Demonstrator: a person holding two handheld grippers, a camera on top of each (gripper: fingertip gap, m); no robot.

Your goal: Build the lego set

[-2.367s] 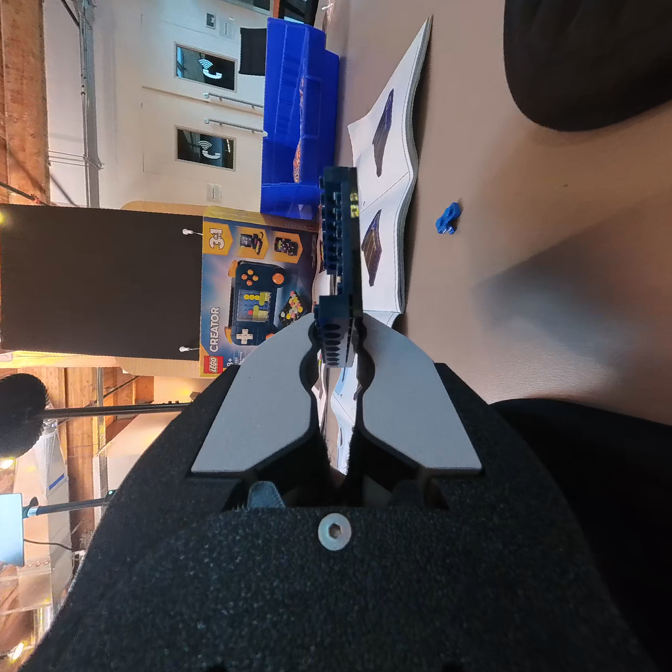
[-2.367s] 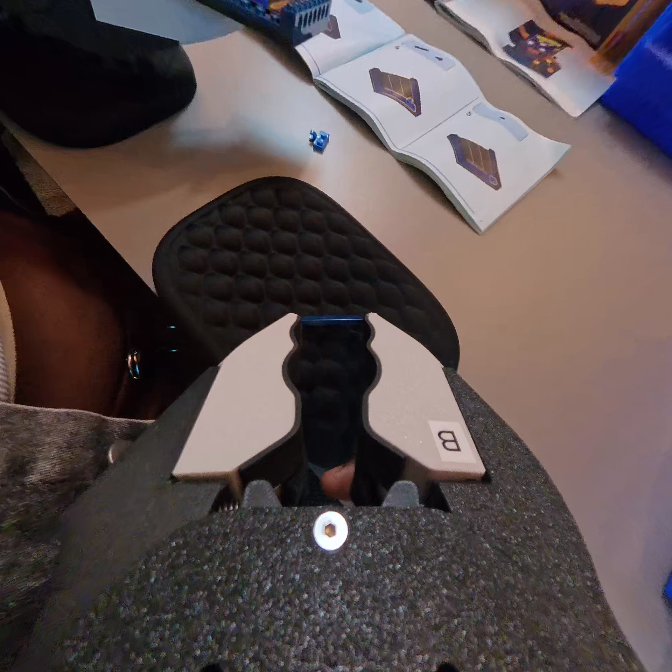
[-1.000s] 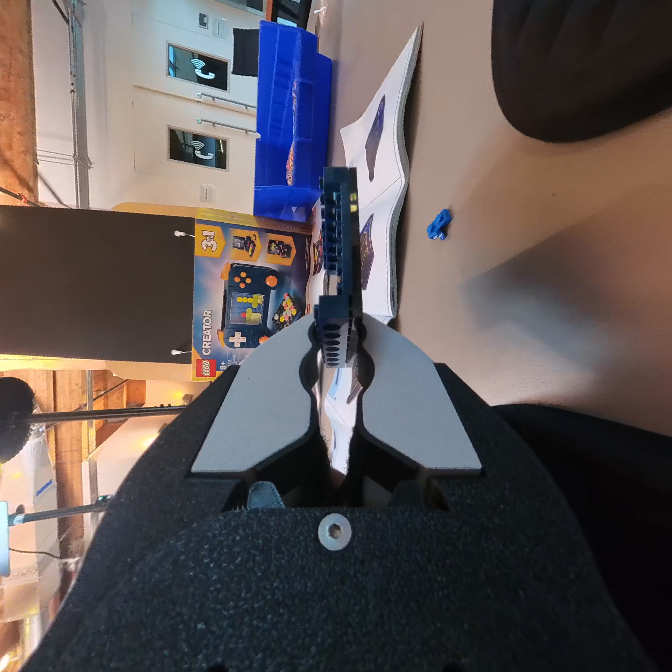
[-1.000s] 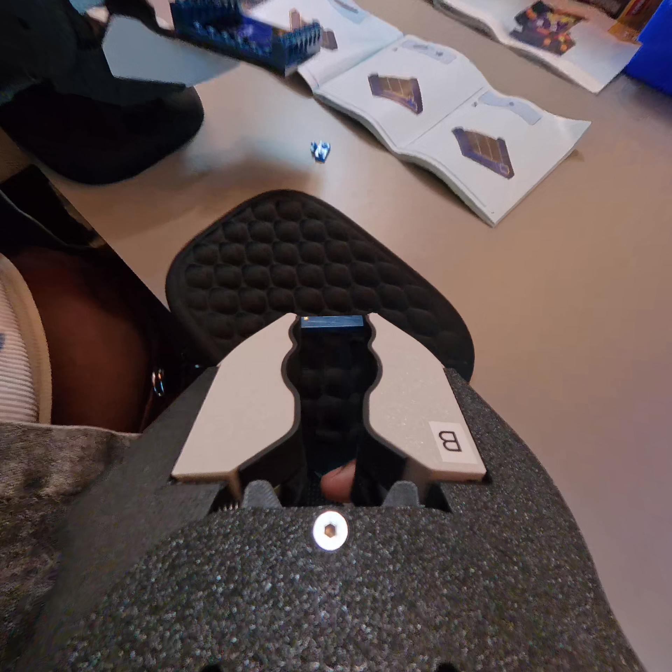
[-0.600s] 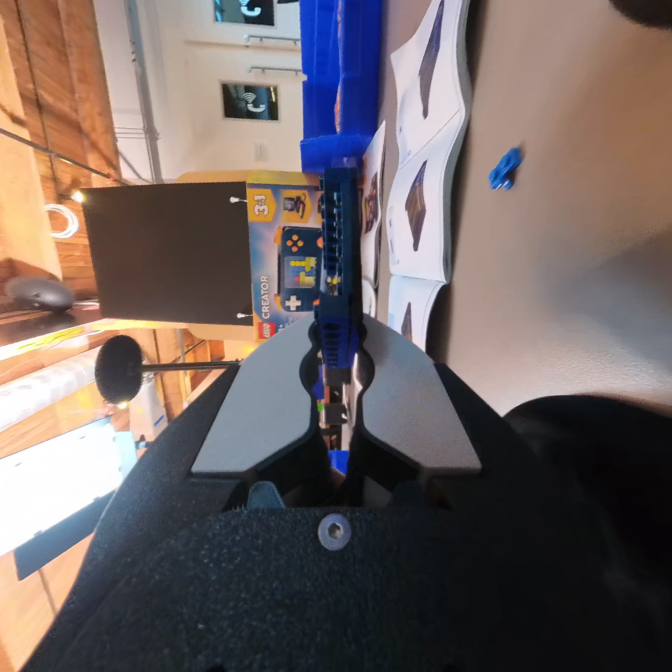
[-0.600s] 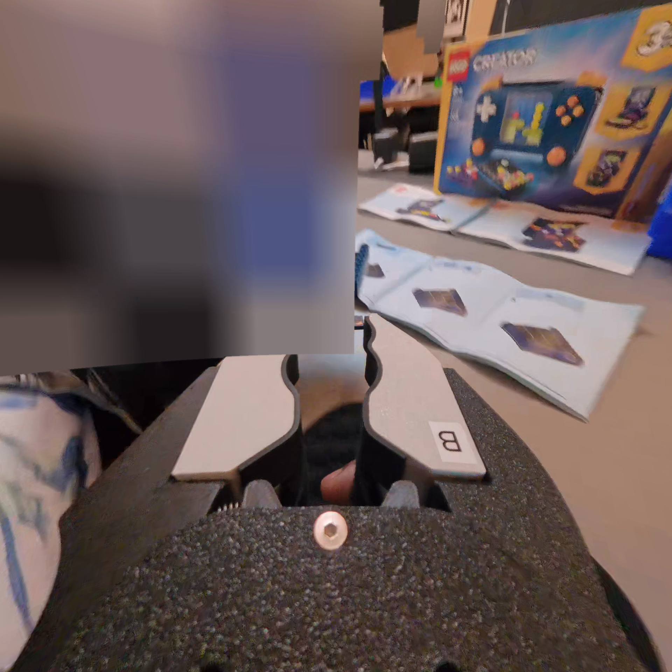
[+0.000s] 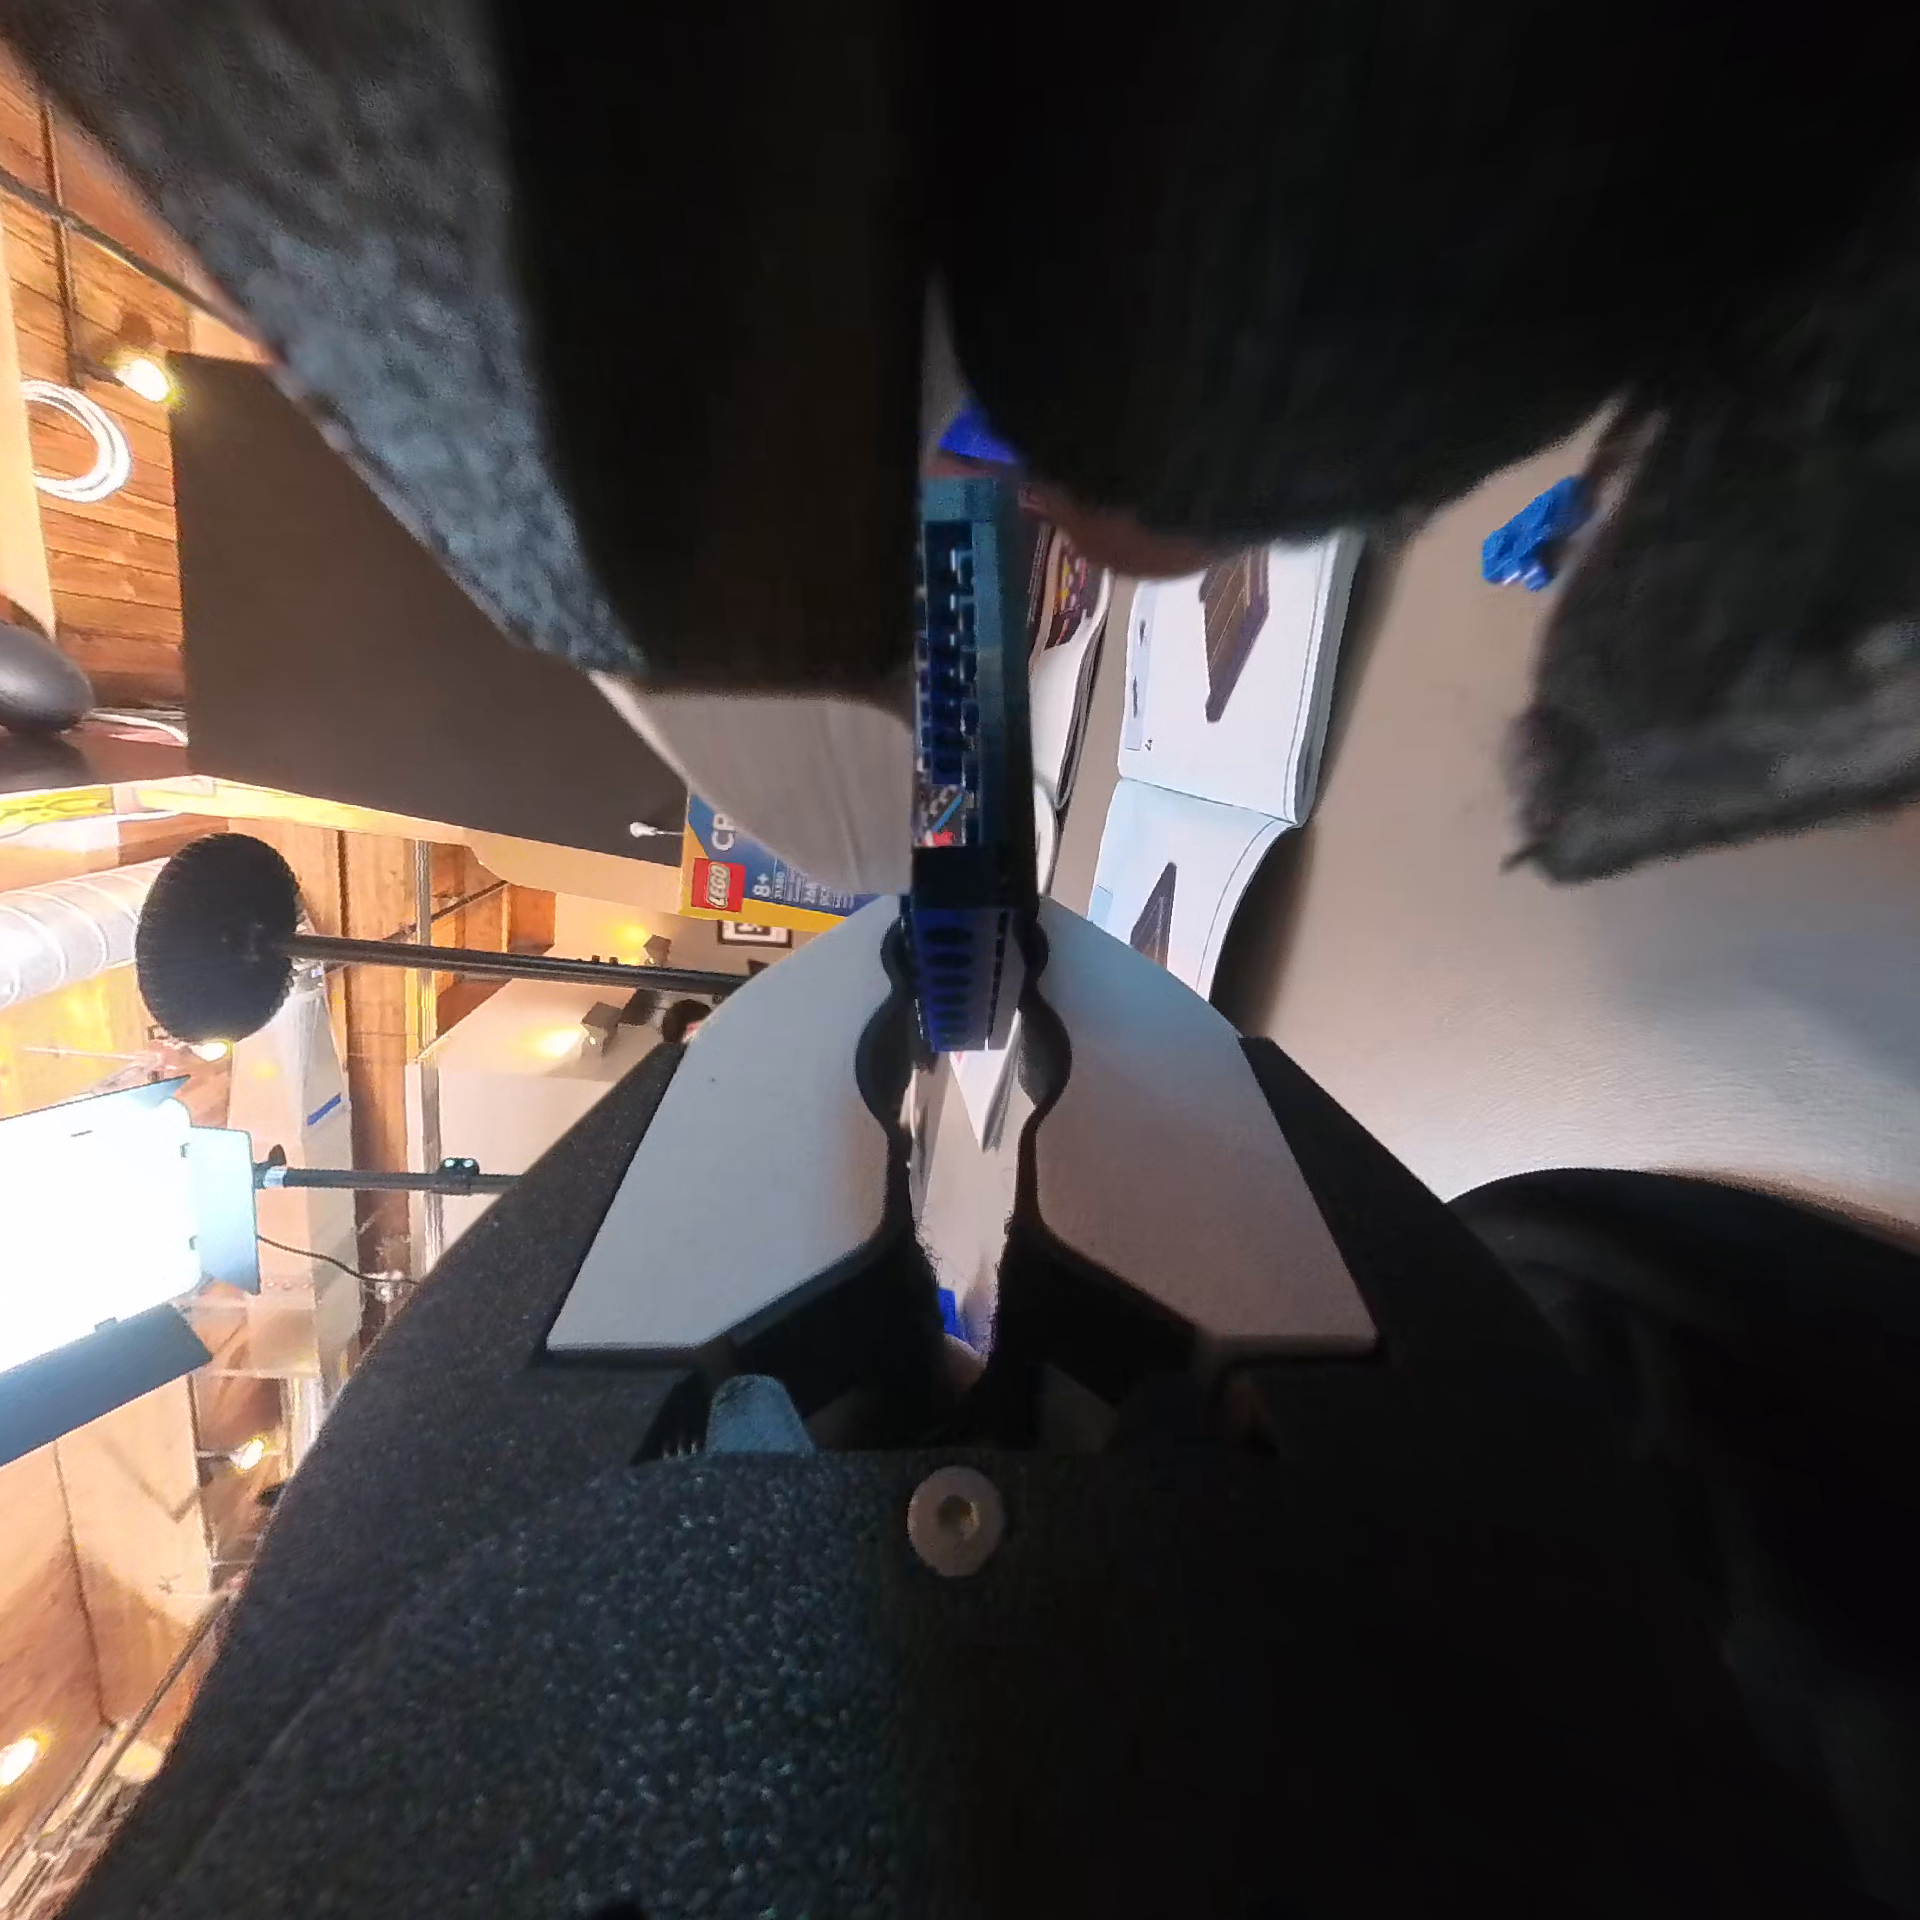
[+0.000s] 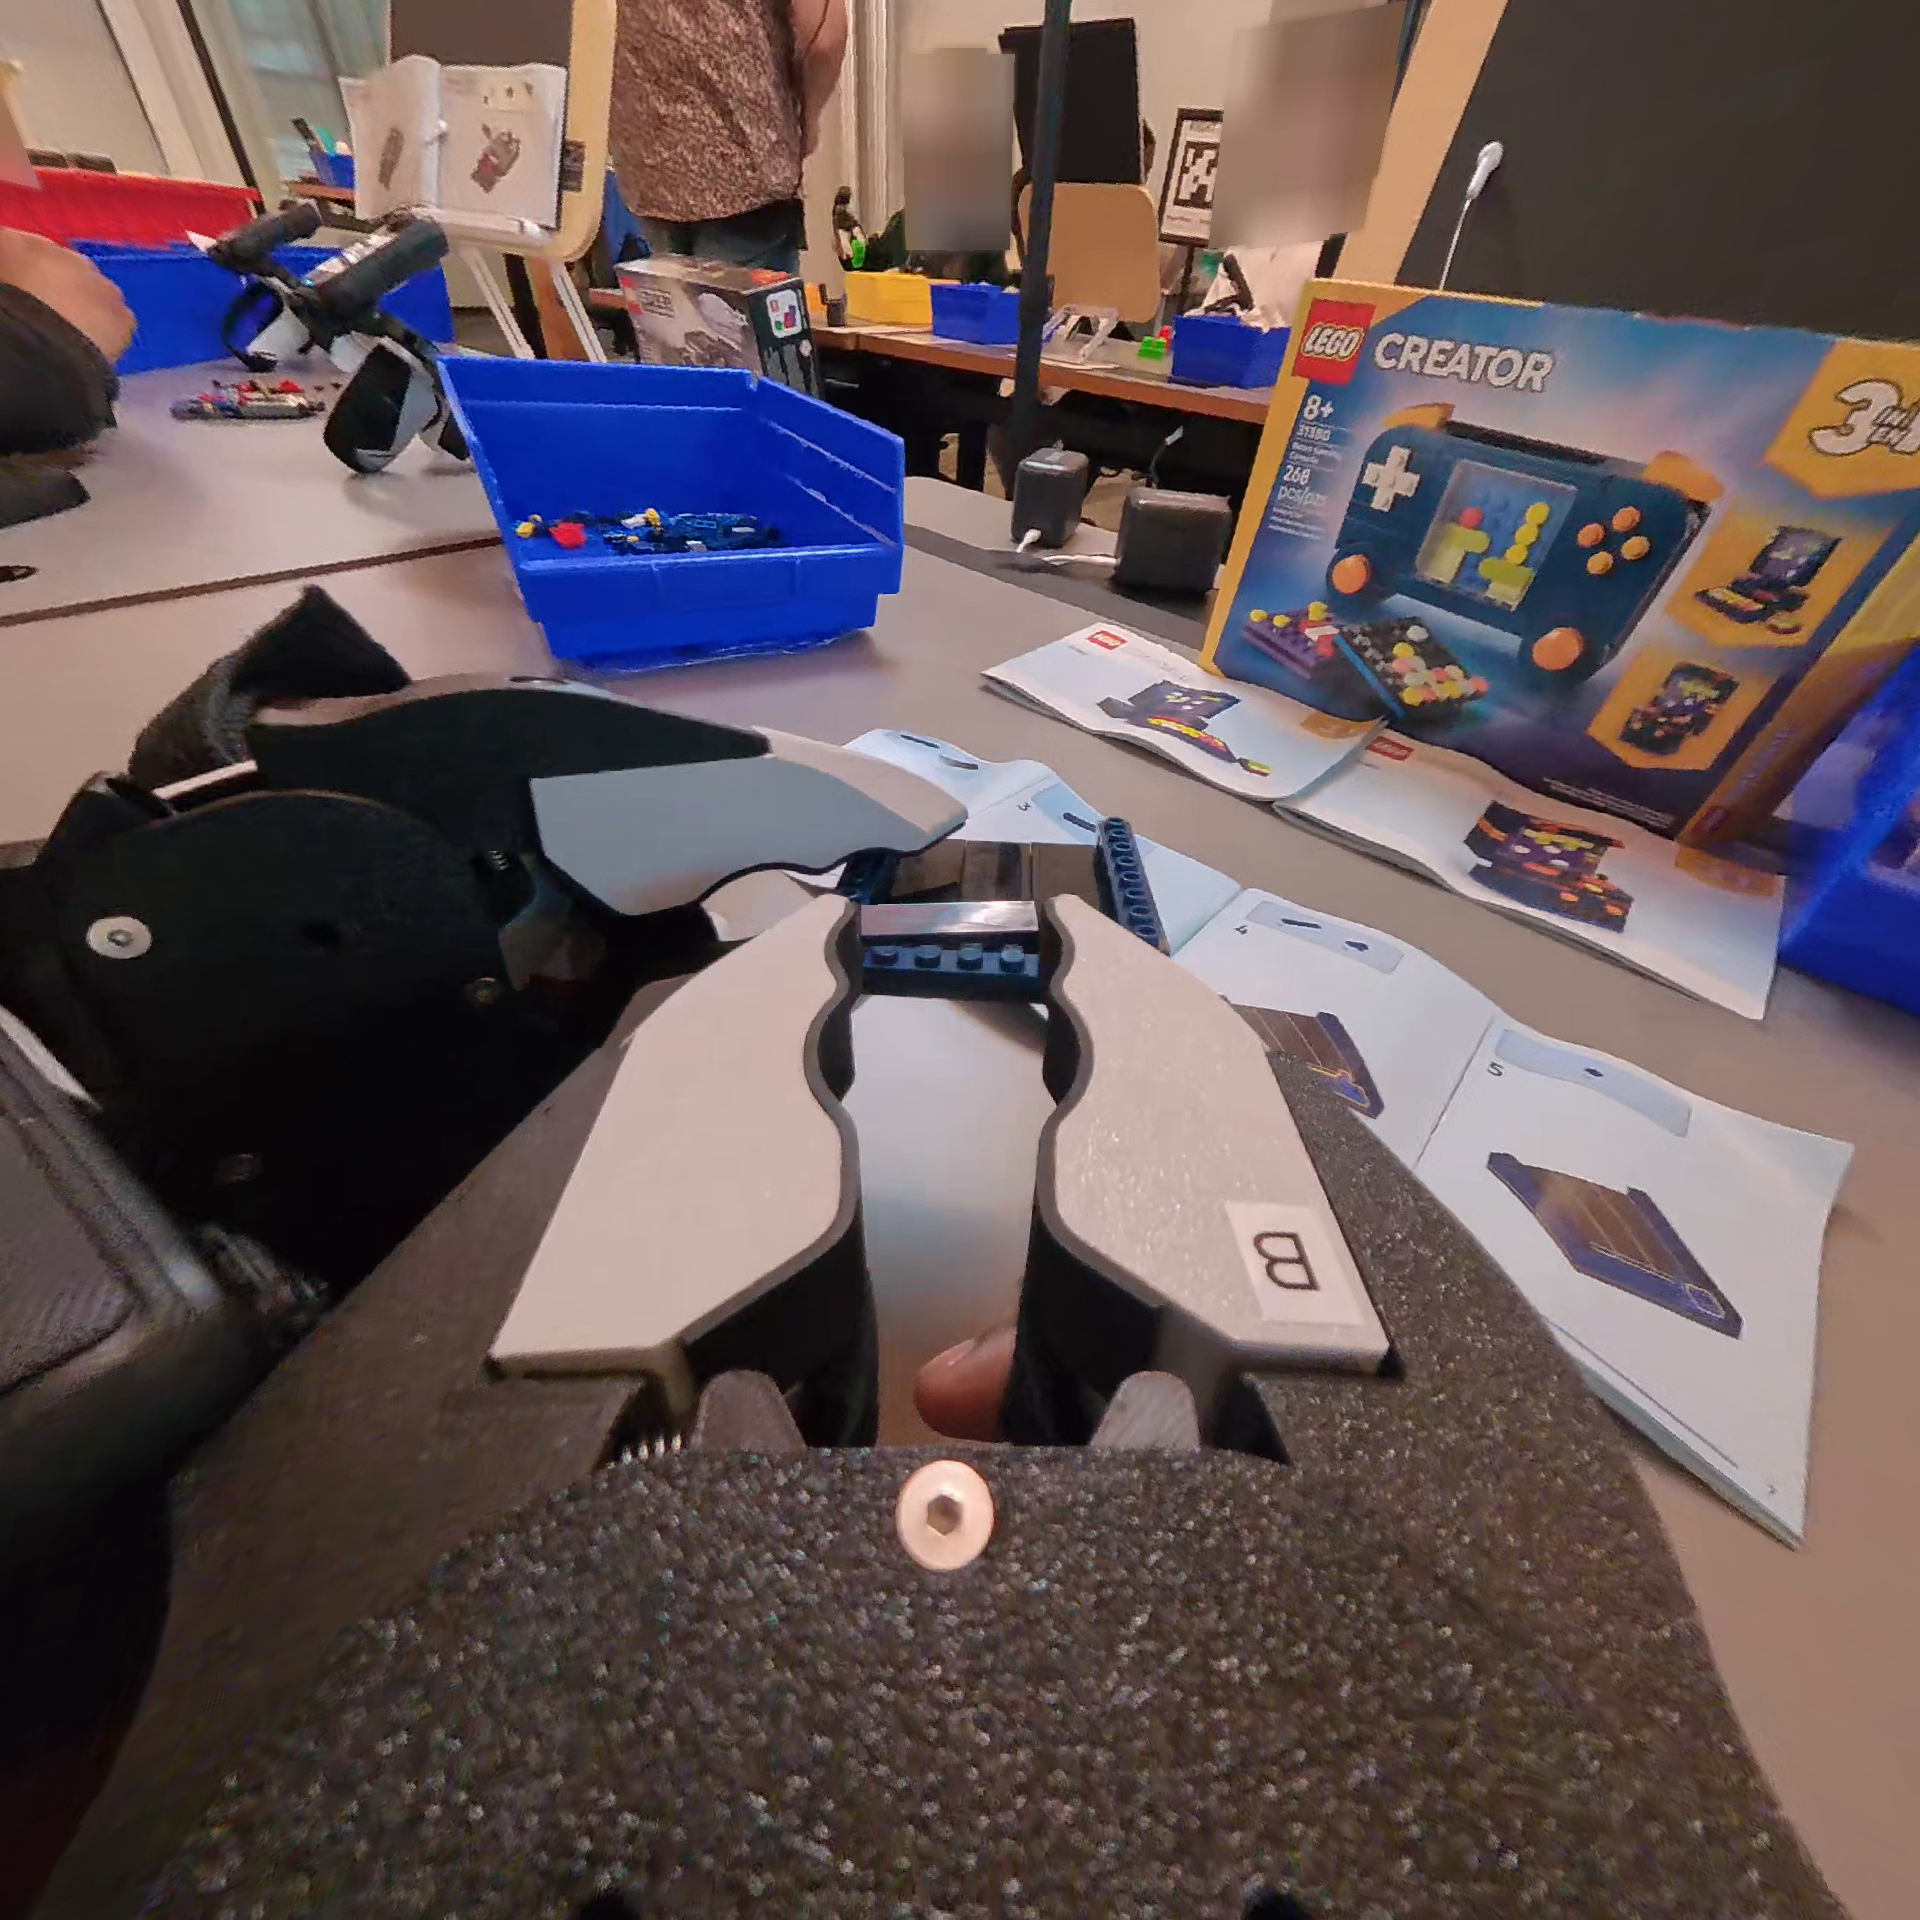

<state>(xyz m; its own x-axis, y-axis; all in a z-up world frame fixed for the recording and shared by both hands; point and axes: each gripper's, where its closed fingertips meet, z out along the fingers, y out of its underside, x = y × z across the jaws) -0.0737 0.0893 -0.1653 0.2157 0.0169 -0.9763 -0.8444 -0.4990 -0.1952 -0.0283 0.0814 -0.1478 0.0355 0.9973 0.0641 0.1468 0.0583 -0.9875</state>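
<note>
My left gripper (image 7: 966, 966) is shut on the near end of a dark blue brick assembly (image 7: 966, 717), a flat build with a holed beam along its side, held edge-on above the table. In the right wrist view the assembly (image 8: 1127, 883) lies just beyond my right fingertips, with the left gripper's grey finger (image 8: 727, 821) over it. My right gripper (image 8: 951, 951) is shut on a dark blue flat brick (image 8: 951, 920) with a glossy top and holds it against the near edge of the assembly; a row of studs shows just under it. The right gripper's grey finger (image 7: 769, 758) touches the assembly's side.
A blue bin (image 8: 831, 436) with loose bricks stands behind. A toy box (image 8: 1558, 499) stands at the back right, with open instruction booklets (image 8: 1621, 1174) in front. Another blue bin (image 8: 1860, 914) is at the right edge. A small blue piece (image 7: 1532, 535) lies on the table (image 8: 1558, 1714).
My right gripper swung up from over the black pad and carried its flat brick to the assembly. My left gripper moved nearer to it, still holding the assembly. Neither grasp opened.
</note>
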